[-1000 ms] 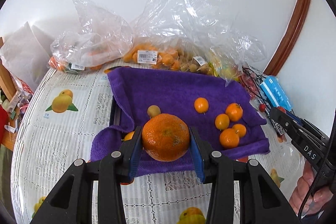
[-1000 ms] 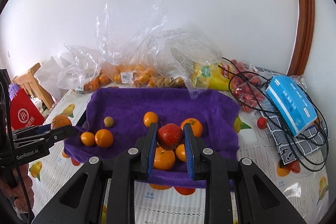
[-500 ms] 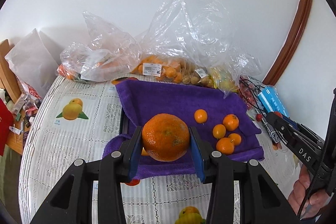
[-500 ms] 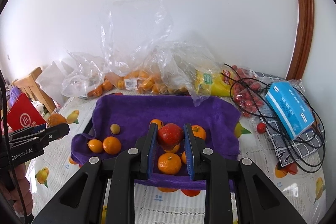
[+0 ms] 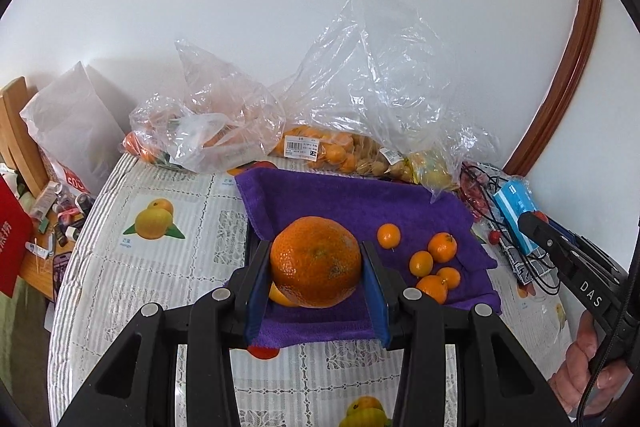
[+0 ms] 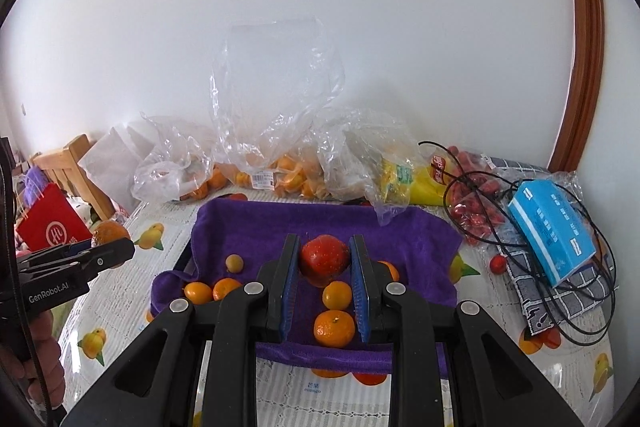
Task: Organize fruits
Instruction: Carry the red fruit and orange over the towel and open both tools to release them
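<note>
My left gripper [image 5: 316,263] is shut on a large orange [image 5: 316,261] and holds it above the near left part of the purple towel [image 5: 352,203]. My right gripper [image 6: 324,263] is shut on a red fruit [image 6: 324,259] and holds it above the towel [image 6: 280,231]. Several small oranges [image 5: 434,259] lie on the towel's right side, and a small yellow-brown fruit [image 6: 234,262] lies at its left. The left gripper also shows in the right wrist view [image 6: 116,251], and the right gripper in the left wrist view [image 5: 528,223].
Clear plastic bags of oranges [image 5: 320,147] and other fruit line the wall behind the towel. A blue box [image 6: 550,231], black cables [image 6: 480,187] and a bag of red fruit [image 6: 474,211] lie at the right. A red bag [image 6: 50,223] and a wooden chair [image 6: 68,163] stand left.
Both grippers have drawn back and risen from the towel with their fruits still held. The towel and the bags look smaller and farther away now.
</note>
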A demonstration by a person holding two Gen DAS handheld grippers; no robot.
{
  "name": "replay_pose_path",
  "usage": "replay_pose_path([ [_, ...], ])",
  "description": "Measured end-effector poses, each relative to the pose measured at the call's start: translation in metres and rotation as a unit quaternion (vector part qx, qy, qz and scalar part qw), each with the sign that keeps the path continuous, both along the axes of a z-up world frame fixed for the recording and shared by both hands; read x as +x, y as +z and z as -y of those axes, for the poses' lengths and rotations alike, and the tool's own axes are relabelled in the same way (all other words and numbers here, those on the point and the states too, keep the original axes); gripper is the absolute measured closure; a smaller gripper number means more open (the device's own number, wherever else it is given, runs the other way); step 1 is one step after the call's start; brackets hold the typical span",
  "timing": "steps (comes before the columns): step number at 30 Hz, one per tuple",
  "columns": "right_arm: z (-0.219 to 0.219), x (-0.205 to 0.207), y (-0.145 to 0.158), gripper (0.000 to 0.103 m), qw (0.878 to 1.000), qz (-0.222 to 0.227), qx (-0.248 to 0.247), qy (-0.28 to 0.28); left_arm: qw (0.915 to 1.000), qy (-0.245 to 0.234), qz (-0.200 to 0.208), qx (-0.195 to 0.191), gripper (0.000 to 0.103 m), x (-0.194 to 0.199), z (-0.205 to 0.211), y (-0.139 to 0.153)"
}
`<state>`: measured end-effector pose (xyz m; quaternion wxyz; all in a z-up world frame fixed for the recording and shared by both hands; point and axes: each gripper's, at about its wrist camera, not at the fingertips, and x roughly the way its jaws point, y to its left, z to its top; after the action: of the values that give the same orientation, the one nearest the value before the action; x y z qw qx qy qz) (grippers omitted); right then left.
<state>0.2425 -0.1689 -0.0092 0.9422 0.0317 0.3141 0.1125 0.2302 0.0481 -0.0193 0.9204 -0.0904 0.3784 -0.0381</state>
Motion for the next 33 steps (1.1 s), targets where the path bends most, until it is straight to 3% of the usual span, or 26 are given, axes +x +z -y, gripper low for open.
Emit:
replay_pose_path([
  [13, 0.007, 0.03, -0.014, 0.078, 1.0, -0.013, 0.001, -0.013, 0.9999, -0.006, -0.009, -0.006, 0.063, 0.032, -0.001, -0.016],
  [33, -0.014, 0.12, -0.117, 0.078, 0.994, -0.102, -0.011, 0.028, 0.995, -0.064, -0.073, -0.026, 0.063, 0.106, 0.032, -0.102],
])
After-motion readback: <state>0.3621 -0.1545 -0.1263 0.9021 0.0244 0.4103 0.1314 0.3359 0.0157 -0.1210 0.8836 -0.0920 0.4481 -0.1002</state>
